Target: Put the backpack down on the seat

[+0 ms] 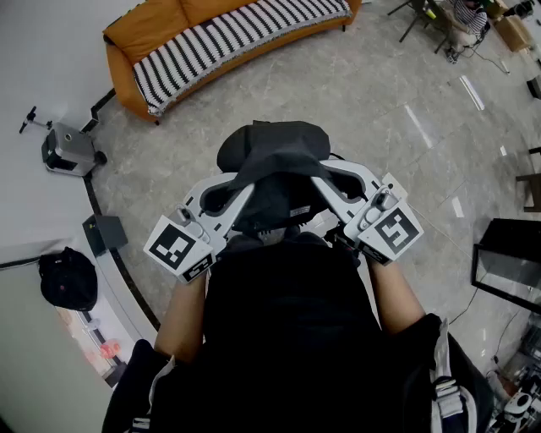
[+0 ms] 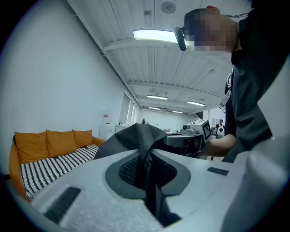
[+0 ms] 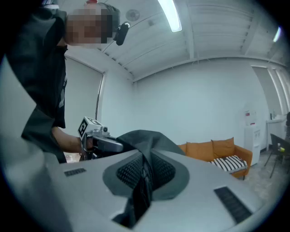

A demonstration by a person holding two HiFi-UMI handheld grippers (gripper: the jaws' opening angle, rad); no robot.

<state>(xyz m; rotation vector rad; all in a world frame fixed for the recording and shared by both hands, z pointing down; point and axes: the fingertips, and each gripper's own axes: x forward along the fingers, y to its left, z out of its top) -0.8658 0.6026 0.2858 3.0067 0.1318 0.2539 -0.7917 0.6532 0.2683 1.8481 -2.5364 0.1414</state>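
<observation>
Dark backpack [image 1: 275,169] hangs aloft, well apart from orange seat [image 1: 152,21].

Quick headcount: one backpack [image 1: 275,165]. Two claws, left claw [image 1: 243,190] and right claw [image 1: 323,184], with one marker cube apiece, so two: left cube [image 1: 179,248], right cube [image 1: 396,230]. One sofa [image 1: 127,42] with one striped cover [image 1: 237,38], and the left gripper view shows three back cushions [image 2: 59,142]. On the floor there's one grey wheeled machine [image 1: 69,150], one small dark box [image 1: 105,232] and one black round thing [image 1: 68,279], can't tell what it is. One seated person [image 1: 467,19] way off in the corner. One bright strip light [image 2: 154,35] close overhead.
</observation>
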